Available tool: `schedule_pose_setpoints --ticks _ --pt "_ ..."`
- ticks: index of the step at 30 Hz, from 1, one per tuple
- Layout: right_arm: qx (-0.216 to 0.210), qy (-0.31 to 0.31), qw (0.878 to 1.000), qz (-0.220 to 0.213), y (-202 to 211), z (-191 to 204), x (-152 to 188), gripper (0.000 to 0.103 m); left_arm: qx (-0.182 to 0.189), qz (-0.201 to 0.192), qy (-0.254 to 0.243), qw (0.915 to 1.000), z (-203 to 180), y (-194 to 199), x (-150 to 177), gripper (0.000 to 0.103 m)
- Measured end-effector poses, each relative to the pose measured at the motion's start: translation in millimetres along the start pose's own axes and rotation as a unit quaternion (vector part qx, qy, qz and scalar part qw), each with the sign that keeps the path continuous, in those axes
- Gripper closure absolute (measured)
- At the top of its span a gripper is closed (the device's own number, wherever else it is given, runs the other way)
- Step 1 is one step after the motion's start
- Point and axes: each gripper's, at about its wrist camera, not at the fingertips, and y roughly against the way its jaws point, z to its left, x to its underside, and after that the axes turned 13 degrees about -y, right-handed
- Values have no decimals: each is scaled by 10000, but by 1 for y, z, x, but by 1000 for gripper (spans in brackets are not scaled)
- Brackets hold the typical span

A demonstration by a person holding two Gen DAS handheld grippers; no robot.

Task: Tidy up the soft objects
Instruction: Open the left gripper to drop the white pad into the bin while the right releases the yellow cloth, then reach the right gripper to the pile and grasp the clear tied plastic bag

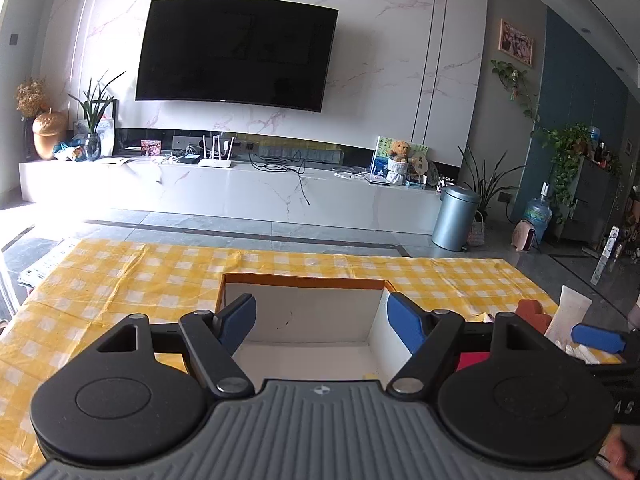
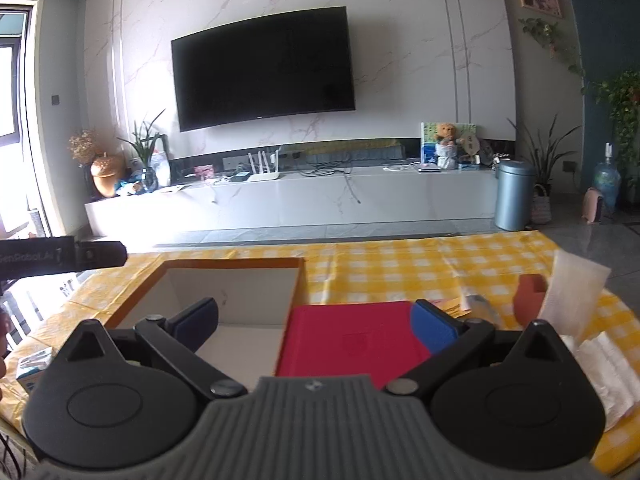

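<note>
Softness is my main concern here. On the yellow-and-white checked cloth covering the desk [image 2: 380, 268] sits an open white cardboard box with an orange rim [image 2: 224, 280], and nothing shows on the part of its floor I can see. Touching its right wall lies a flat red rectangular pad [image 2: 352, 340], apparently cloth-covered or foam; I cannot tell which.

In the right wrist view, my right claw [image 2: 316, 326] is spread wide with nothing between its blue pads; the pad lies just beyond, at twelve to one o'clock. My left claw [image 1: 322, 320] is likewise spread and empty, hovering over the box mouth at twelve o'clock in its own view.

At two to three o'clock of the right claw I see a translucent white tube-like pouch [image 2: 576, 292] standing up, a rust-brown rounded soft piece [image 2: 528, 296] beside it, and crumpled white tissue or wipes [image 2: 604, 364] nearer the edge.

I judge all of these light and yielding. The red pad will likely bend if pinched at a corner, so I would take its near short edge squarely. The pouch looks slick and squashy; mid-body is safer than its top seam. The tissue will crush and may trail, so a bunched central pinch suits it.
</note>
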Motion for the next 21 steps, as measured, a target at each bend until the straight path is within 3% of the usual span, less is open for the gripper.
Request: schedule_pose_setpoints --ticks 3,6,9,12,16,21 --pt "433 -1 9990 -91 8 -23 -11 2 129 23 -124 9998 -8 0 0 15" --pt "1182 -82 9928 -176 14 -57 -22 2 409 52 -273 9988 -17 -2 0 15" --pt "2388 -212 9706 -223 13 -96 -24 2 576 174 -237 9979 -25 -8 1 15" --pt "3044 -550 9509 -98 11 -134 -21 2 627 268 -347 9971 -35 -12 2 15" --pt "3442 -1255 9301 265 4 -172 -15 2 775 327 -597 9947 -54 -13 3 15" --pt "2886 -1817 9351 965 -15 -192 -2 2 1025 460 -783 9906 -76 -15 4 15"
